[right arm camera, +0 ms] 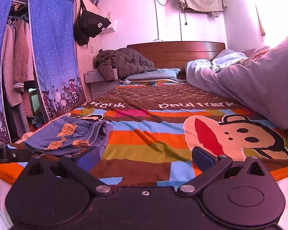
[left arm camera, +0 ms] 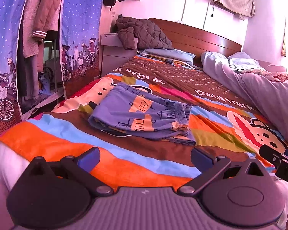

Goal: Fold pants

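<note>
Room: bedroom w/ blue star-print wardrobe curtain [right arm camera: 53, 57] along left side, wood headboard [right arm camera: 176, 51] at far end.
Bed: striped cartoon blanket [left arm camera: 163, 164] covers it; near edge hangs over white mattress side, just in front of both grippers.
Open room: wide bare stretch of blanket right of pants as far as the monkey face; grey duvet [right arm camera: 259, 88] piled along right edge closes that side.
Far end: brown puffer jacket [left arm camera: 144, 33] slumped on nightstand and pillow, well apart from pants.
Pants [left arm camera: 142, 115]: folded blue print bundle, flat on blanket, left half of bed, near left edge.
Pants axis: long axis runs across bed; elastic waistband faces right, folded end faces curtain.
L gripper [left arm camera: 145, 158]: fingers spread wide, nothing between, short of pants, over near blanket edge.
R gripper [right arm camera: 145, 158]: fingers wide apart, empty, pants off to its left.
View diff: left wrist cam sees pants dead ahead plus R gripper tip at right edge; right wrist cam shows the full monkey face and L gripper body at left edge.
</note>
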{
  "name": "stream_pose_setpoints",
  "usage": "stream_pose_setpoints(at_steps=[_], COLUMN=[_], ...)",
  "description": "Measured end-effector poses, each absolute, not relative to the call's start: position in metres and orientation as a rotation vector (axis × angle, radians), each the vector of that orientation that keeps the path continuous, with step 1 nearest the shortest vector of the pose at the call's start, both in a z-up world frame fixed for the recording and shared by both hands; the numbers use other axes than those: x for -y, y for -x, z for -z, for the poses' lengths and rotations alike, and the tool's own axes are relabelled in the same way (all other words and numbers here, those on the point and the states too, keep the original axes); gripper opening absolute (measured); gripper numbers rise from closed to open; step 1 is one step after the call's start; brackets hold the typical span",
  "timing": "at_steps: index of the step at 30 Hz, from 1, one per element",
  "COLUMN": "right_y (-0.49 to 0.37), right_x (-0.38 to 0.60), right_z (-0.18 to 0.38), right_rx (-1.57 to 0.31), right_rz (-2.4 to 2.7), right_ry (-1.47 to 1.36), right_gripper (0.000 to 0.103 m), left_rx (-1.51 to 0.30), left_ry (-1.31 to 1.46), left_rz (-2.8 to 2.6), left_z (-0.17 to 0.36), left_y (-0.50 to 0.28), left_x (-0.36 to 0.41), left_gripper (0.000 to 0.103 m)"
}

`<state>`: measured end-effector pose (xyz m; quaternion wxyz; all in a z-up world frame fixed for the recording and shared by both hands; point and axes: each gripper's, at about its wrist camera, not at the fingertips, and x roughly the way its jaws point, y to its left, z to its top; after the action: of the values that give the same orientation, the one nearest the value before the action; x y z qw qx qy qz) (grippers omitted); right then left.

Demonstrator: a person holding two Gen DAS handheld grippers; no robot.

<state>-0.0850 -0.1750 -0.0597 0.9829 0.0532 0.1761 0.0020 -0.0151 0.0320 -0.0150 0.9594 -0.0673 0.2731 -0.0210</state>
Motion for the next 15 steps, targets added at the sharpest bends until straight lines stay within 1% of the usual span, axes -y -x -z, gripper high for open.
stream_pose_setpoints(at_steps=[15], right_y=[0.0873], right_x=[0.176], right_z=[0.0597], right_rx=[-0.346], right_rz=[-0.003], right_ry=[-0.116], right_gripper=[0.102], left_rx=[-0.552], left_ry=[0.135], left_rz=[0.037], left_z=[0.014], left_y=[0.0162], left_x=[-0.0338], left_gripper=[0.103])
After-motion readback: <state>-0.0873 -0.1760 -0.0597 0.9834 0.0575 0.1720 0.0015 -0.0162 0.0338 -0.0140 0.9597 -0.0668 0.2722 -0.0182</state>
